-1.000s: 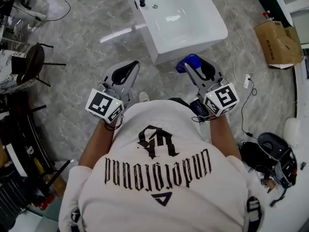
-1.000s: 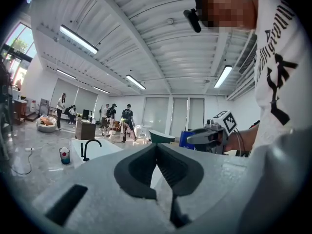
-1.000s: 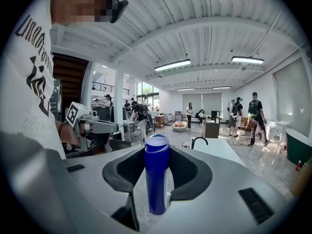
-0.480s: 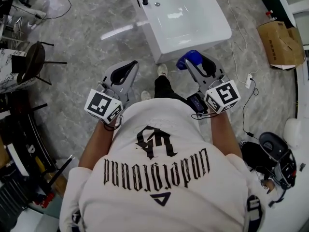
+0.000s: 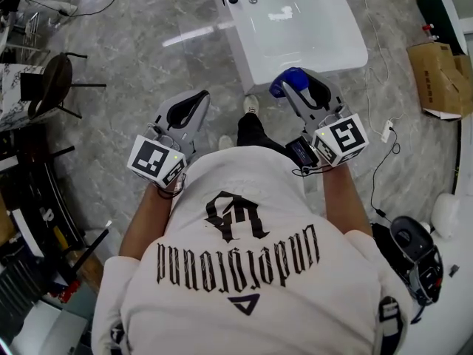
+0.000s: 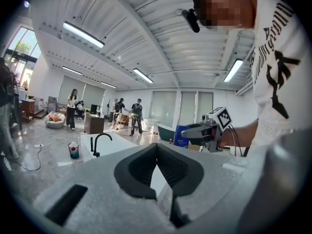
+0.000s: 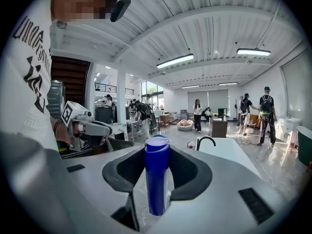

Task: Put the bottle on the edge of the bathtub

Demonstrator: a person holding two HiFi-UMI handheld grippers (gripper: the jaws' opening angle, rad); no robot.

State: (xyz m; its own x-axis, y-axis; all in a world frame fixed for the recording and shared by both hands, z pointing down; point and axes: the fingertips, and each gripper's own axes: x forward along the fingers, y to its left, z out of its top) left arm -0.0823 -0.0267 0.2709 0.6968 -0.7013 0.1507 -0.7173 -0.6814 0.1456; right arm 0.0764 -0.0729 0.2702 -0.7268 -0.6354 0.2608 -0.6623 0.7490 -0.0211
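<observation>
Item one: a tall blue plastic bottle with a rounded cap (image 7: 157,179), upright, clamped between the right tongs (image 7: 157,155), which grasp it at both sides. From above, it hangs over the grey marble floor (image 5: 148,65), just short of the near end of the white rectangular bathtub (image 5: 295,61) and not touching its rim.

Item two: the left tongs (image 6: 157,145), clenched tip to tip with nothing between them, level with the right pair and well apart from it.

Item three: a black curved faucet (image 7: 204,141) at the tub's far end.

Item four: a brown cardboard box (image 5: 443,80) on the floor, to the right of the tub.
</observation>
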